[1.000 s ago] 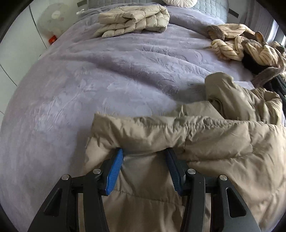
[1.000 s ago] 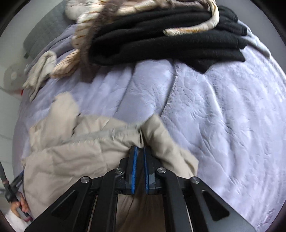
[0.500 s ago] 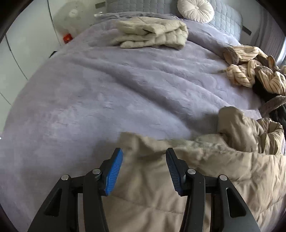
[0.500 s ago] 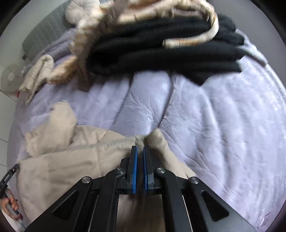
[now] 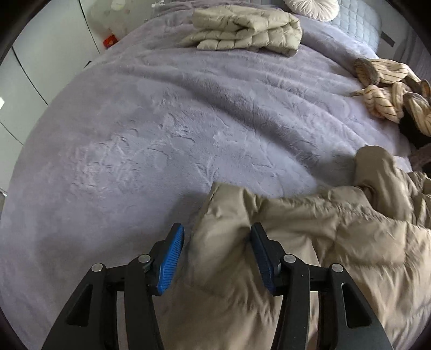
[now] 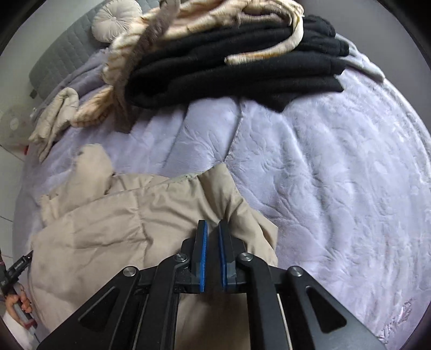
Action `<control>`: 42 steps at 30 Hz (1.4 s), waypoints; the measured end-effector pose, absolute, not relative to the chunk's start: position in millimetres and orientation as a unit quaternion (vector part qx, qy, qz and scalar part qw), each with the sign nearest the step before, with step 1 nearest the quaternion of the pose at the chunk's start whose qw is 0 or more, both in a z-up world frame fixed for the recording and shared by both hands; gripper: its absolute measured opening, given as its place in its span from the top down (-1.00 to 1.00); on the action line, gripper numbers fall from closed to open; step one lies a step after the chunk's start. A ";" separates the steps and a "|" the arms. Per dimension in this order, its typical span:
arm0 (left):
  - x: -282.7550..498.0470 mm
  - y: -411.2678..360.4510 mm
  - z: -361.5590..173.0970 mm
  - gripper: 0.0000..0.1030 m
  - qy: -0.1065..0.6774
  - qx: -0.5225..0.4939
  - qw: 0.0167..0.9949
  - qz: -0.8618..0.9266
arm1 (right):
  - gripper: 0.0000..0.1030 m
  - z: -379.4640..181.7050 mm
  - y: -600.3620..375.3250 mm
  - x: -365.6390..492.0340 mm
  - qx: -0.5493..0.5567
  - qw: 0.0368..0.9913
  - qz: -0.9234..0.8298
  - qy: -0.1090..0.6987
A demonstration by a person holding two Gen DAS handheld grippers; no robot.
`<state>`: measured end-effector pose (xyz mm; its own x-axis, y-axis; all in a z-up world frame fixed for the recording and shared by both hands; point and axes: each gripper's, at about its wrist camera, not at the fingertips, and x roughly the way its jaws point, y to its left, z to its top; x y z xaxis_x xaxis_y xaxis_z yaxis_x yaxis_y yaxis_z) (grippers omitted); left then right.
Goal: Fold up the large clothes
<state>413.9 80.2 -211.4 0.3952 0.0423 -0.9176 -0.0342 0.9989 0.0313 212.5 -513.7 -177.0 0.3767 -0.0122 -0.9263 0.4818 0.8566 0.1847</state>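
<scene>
A beige puffer jacket (image 5: 323, 242) lies spread on the lilac bed cover (image 5: 161, 121). Its near corner sits between the blue pads of my left gripper (image 5: 216, 228), which stand wide apart. The left pad is clear of the fabric, so the jacket is not pinched. In the right wrist view the same jacket (image 6: 121, 228) lies flat, its other corner just beyond my right gripper (image 6: 212, 223). That gripper's jaws are opening, with a narrow gap between the pads and the fabric under them, not squeezed.
A folded beige puffer (image 5: 242, 29) lies at the far side of the bed near a round cushion (image 5: 309, 5). A heap of striped (image 6: 129, 53) and black garments (image 6: 242, 62) fills the far right. White cupboards (image 5: 27, 67) stand past the left edge. A hand (image 6: 16, 304) shows lower left.
The right pads, pinched on the jacket corner a second ago, now stand slightly apart and have drawn back from it. The left gripper has slid toward the jacket's left corner.
</scene>
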 end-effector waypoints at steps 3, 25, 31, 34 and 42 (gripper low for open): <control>398.9 83.2 -197.0 -0.04 0.553 0.005 0.833 0.020 | 0.82 -160.0 -511.2 198.6 0.224 0.804 -0.154 0.528; 274.8 77.7 -164.8 -0.86 0.574 0.013 0.819 0.003 | -0.11 -128.8 -438.3 113.4 0.265 0.788 -0.102 0.547; 259.1 70.9 -166.3 -0.87 0.585 0.019 0.811 -0.011 | -0.34 -133.3 -429.0 95.4 0.282 0.778 -0.094 0.554; 251.0 69.8 -168.3 -0.87 0.589 0.018 0.808 -0.015 | -0.61 -135.3 -423.9 87.9 0.292 0.777 -0.087 0.552; 236.0 64.4 -172.6 -0.87 0.589 0.043 0.807 -0.008 | -0.69 -147.8 -422.0 67.9 0.366 0.757 -0.070 0.537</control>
<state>236.0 64.4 -172.6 0.3049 0.0380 -0.9516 0.0642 0.9961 0.0604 67.9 -422.0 -147.8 0.4134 0.2871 -0.8641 0.4991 0.7223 0.4788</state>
